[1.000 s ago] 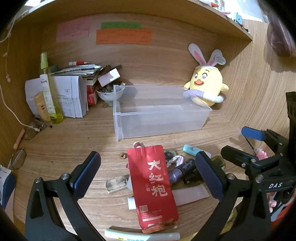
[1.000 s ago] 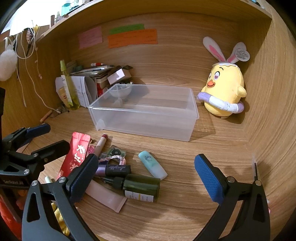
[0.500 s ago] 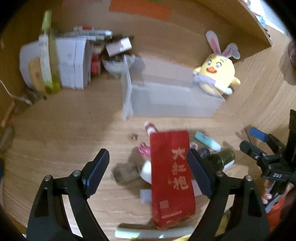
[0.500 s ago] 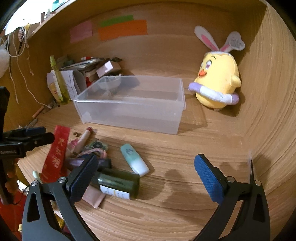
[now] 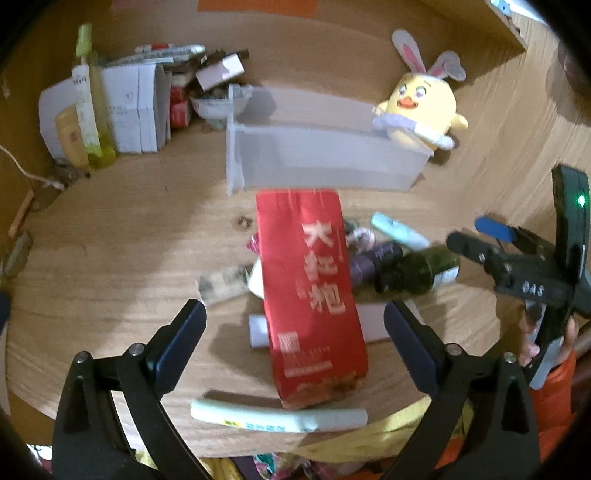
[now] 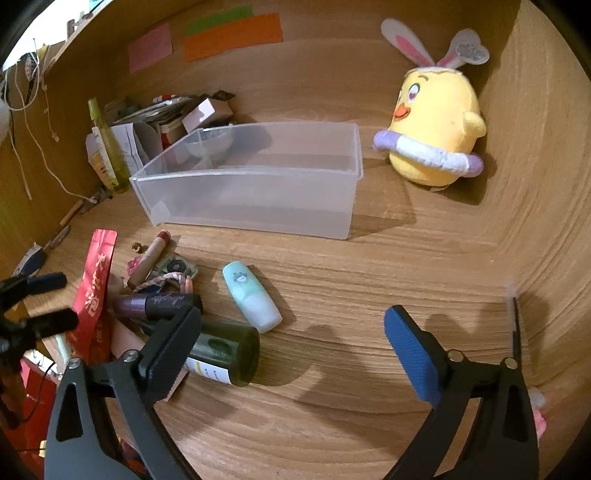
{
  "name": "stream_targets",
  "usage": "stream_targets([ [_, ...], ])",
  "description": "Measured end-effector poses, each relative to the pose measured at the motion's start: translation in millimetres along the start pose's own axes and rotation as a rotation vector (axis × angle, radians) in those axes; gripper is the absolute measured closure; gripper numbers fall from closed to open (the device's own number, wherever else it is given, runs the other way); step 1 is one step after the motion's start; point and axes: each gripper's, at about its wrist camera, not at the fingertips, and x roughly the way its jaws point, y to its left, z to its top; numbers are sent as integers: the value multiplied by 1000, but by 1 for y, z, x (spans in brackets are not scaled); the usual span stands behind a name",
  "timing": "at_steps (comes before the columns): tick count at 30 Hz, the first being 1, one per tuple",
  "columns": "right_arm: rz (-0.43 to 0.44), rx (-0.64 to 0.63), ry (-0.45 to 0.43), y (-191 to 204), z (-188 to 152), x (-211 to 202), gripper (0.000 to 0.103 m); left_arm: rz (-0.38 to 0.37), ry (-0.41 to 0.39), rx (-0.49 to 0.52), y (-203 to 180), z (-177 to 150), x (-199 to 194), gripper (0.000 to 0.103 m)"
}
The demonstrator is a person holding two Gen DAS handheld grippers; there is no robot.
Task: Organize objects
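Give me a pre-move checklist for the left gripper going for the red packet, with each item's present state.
1. Left gripper open wide enough for the red packet: ok.
2. Packet lined up between its fingers: ok, lower end sits between them.
3. Packet free of the pile: not ok, it lies over a white tube and other items.
4. Clear bin has room: ok, looks empty.
5. Right gripper open and holding nothing: ok.
6. Right gripper clear of the packet's path to the bin: cannot tell.

Wooden desk (image 6: 369, 369) in wood-panelled alcove; coloured sticky notes (image 6: 232, 35) on back wall (image 6: 325, 74).
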Motion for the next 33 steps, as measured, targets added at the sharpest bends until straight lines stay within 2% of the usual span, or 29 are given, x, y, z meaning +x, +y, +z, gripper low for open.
stream_targets([
  [9, 39, -70, 62, 8, 18, 26, 22, 20, 38, -8, -3, -14, 12, 5],
  [14, 30, -160, 117, 19, 24, 44, 23, 14, 33, -22, -2, -19, 14, 5],
  [19, 21, -189, 145, 21, 28, 53, 25, -1, 41, -31, 0, -19, 20, 5],
  [24, 5, -205, 159, 23, 30, 57, 37, -3, 36, -27, 0, -16, 20, 16],
  [28, 16, -218, 170, 23, 31, 60, 41, -2, 39, -23, 0, -15, 21, 23],
  [33, 31, -230, 171, 24, 31, 62, 53, -1, 35, -27, 0, -13, 22, 41],
])
